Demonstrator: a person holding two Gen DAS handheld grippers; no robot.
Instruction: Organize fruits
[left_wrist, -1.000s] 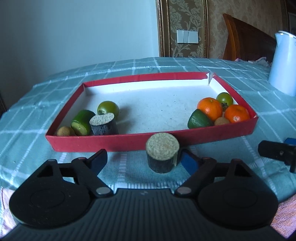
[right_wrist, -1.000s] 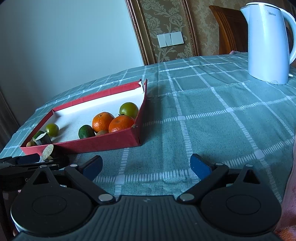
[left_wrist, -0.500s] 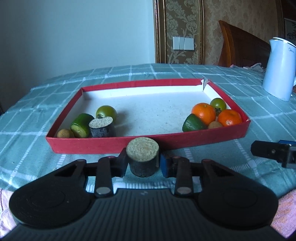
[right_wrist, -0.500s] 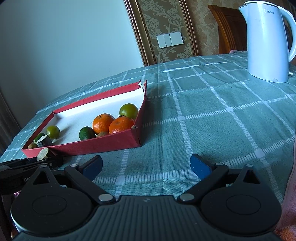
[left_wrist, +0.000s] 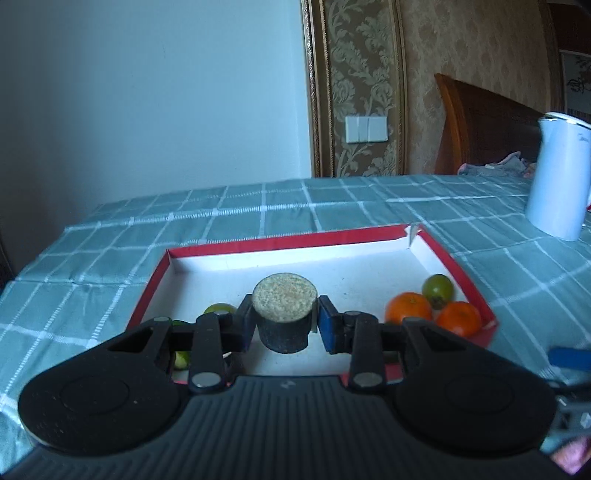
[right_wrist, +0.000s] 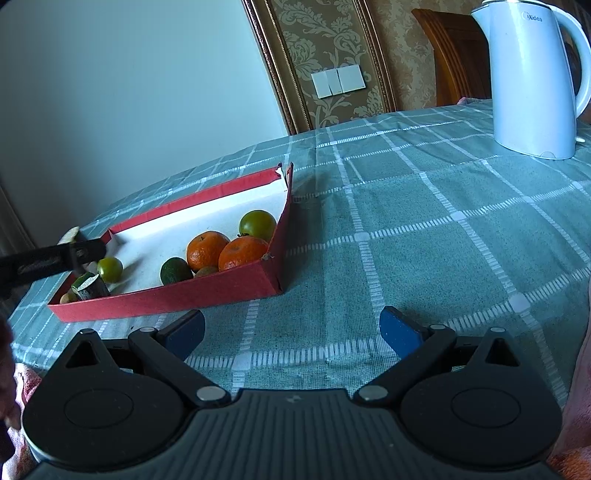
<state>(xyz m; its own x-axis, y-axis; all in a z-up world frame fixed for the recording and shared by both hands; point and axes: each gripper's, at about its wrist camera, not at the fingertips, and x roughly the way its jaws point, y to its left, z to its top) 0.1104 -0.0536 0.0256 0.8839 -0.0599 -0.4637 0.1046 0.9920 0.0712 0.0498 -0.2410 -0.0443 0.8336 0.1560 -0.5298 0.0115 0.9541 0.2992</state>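
My left gripper (left_wrist: 283, 325) is shut on a dark cut sugarcane piece (left_wrist: 283, 314) with a pale top, held in the air above the red tray (left_wrist: 288, 240). In the tray's right end lie two oranges (left_wrist: 408, 307), a green tomato (left_wrist: 437, 287) and, in the right wrist view, a dark green fruit (right_wrist: 175, 269). Its left end holds another cane piece (right_wrist: 90, 287) and a green tomato (right_wrist: 110, 268). My right gripper (right_wrist: 291, 328) is open and empty over the tablecloth, right of the tray. The left gripper (right_wrist: 79, 248) shows there above the tray's left end.
A white electric kettle (right_wrist: 532, 77) stands at the far right of the table. A green checked cloth (right_wrist: 424, 229) covers the table. A wooden chair (left_wrist: 484, 125) stands behind it by the wall.
My left gripper closed on the cane piece in front of the tray, lifted it, and carried it forward over the tray. The right gripper has stayed open and nearly still.
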